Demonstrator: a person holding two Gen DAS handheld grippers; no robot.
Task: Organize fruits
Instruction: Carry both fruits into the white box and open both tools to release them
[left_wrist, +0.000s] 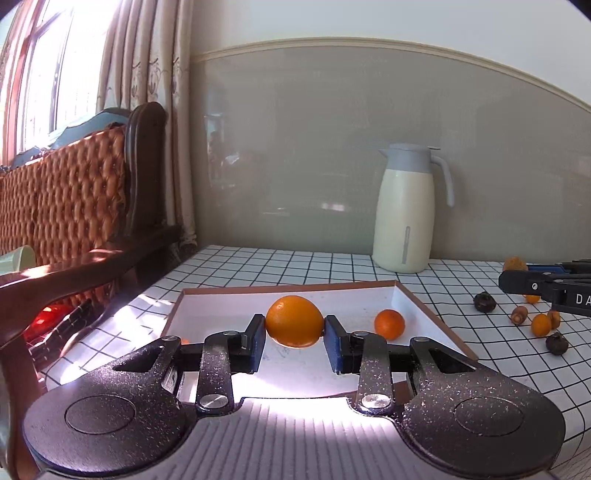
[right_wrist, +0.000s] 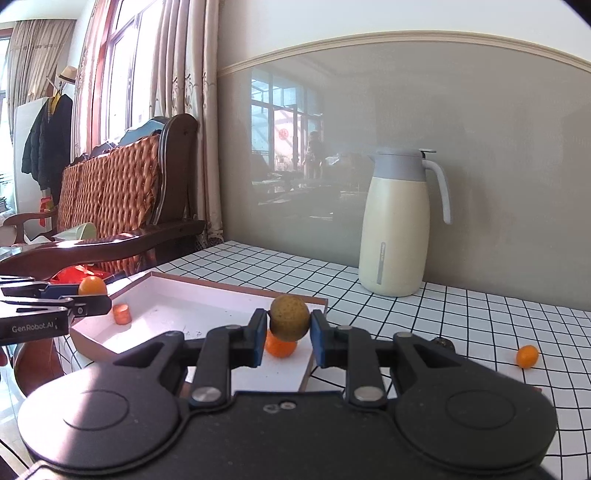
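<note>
Left gripper (left_wrist: 294, 334) clamped on an orange (left_wrist: 294, 321) above the tray (left_wrist: 436, 314); right gripper (right_wrist: 289, 332) pinching a brownish-green fruit (right_wrist: 289, 316). Only from the right wrist: an orange cylinder (right_wrist: 122, 314) inside.

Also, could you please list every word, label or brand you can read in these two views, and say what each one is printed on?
"GenRobot.AI": white print on the side of the left gripper, seen in the right wrist view.
"DA": white letters, cut off by the frame edge, on the side of the right gripper, seen in the left wrist view.
Vertical print on the thermos jug's grey strip: too small to read.
Red sign in the wall's reflection: too blurred to read.
</note>
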